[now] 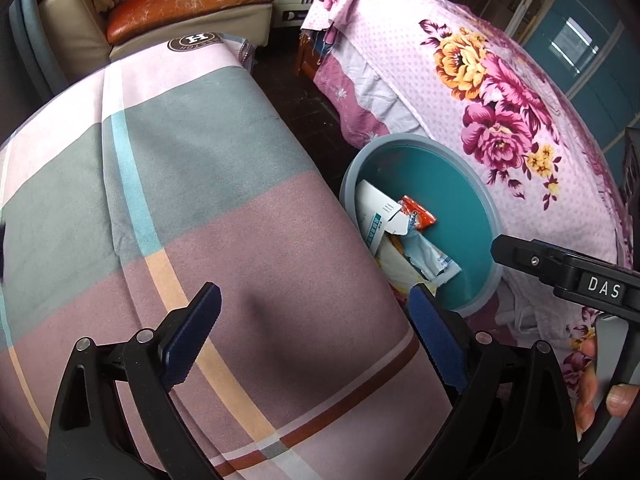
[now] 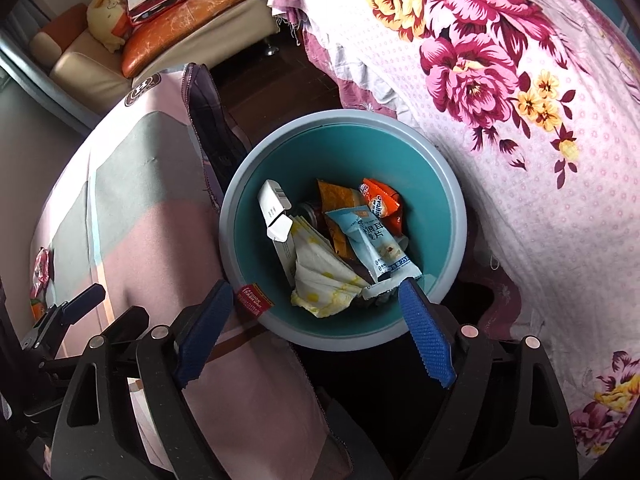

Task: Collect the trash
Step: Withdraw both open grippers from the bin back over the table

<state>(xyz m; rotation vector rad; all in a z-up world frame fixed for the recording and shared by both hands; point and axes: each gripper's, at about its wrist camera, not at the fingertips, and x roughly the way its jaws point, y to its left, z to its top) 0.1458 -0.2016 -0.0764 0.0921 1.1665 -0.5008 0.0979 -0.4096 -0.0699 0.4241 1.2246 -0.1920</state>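
My right gripper hangs spread and empty over the teal bin, where the wrappers lie. My left gripper, also spread, hovers over the plaid cloth. I judge remaining wrappers light, crinkly, slippery: pinch a flat edge.

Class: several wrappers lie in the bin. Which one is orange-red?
The small orange-red sachet against the far right wall of the teal bin; the long packet beside it is pale blue, the crumpled wrapper white and yellow.
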